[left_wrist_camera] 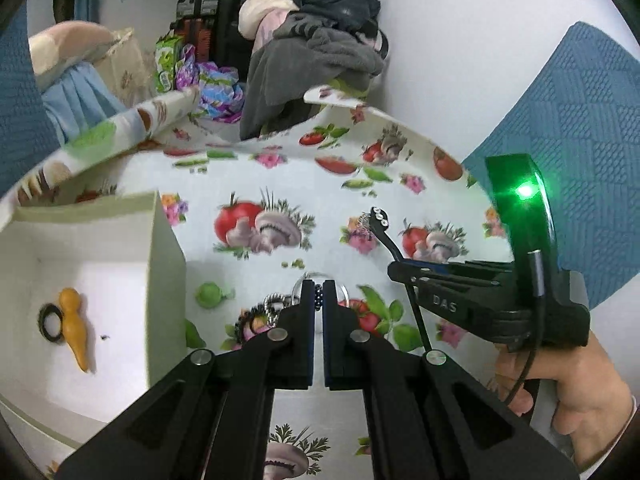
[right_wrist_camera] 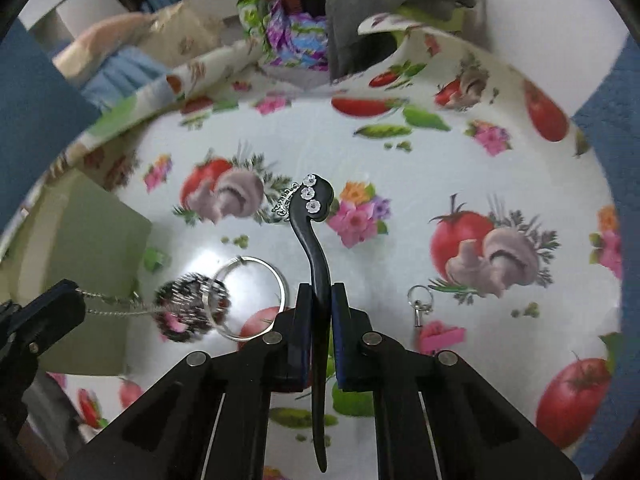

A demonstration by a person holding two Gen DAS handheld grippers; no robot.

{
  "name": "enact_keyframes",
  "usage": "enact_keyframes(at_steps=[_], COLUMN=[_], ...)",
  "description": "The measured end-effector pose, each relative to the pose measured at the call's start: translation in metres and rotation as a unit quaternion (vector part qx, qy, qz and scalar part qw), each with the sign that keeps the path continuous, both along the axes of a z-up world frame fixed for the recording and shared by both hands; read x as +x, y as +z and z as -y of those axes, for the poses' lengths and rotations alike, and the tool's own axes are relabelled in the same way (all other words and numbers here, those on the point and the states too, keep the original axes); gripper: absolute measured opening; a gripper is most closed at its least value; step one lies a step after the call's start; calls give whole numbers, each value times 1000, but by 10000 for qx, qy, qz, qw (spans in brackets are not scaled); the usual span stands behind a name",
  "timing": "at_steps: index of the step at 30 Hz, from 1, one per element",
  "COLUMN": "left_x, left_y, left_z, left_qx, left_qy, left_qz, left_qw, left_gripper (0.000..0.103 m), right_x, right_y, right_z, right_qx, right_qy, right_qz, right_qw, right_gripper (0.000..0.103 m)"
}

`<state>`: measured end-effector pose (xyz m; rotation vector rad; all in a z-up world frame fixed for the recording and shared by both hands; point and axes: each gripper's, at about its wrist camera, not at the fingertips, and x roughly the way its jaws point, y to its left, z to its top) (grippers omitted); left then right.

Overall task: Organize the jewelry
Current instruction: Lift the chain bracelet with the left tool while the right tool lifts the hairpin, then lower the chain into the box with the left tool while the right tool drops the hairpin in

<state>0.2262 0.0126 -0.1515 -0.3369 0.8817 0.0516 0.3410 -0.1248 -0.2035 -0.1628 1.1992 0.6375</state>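
Your table is covered by a tablecloth point(right_wrist_camera: 400, 152) printed with tomatoes and mushrooms; a clothes pile point(left_wrist_camera: 320, 40) sits at its far edge. Your white box point(left_wrist_camera: 160, 240) stands open on the left of the cloth, with a yellow gourd-shaped piece point(left_wrist_camera: 74, 324) and a dark ring point(left_wrist_camera: 50, 324) lying inside, touching each other.

Your right gripper point(right_wrist_camera: 321, 300) is clamped on a black hairpin point(right_wrist_camera: 316, 240), its shaft running back between the fingers, its flowered head pointing away from you, above the cloth.

Your left gripper point(left_wrist_camera: 318, 296) is pinched shut on a chain point(right_wrist_camera: 112, 306) with a dark beaded bracelet point(right_wrist_camera: 192, 306) and a silver bangle point(right_wrist_camera: 248, 298) hanging from it, just beside the box. Whether they touch the cloth, can't tell.

A small keyring point(right_wrist_camera: 420, 300) lies on the cloth right of the hairpin, near a pink clip point(right_wrist_camera: 440, 338).
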Motion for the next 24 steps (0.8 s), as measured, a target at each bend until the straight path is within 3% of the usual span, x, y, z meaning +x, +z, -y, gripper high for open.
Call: enact_keyframes(at_steps=[6, 15, 24], left_x=[3, 6, -6], left_y=[41, 98, 164], left_z=[-8, -22, -65], left_qx=[-5, 232, 346], left_qy=[-40, -43, 147], left_qz=[186, 2, 233], left_qw=[9998, 9997, 9990], left_gripper=[2, 2, 2], right_x=[-10, -15, -24], right_y=[41, 119, 197], right_z=[6, -1, -31], right_qx=[60, 209, 492], right_qy=[-98, -162, -28], right_qz=[180, 542, 953], right_qw=[9998, 9982, 9942], right_gripper=[7, 7, 7])
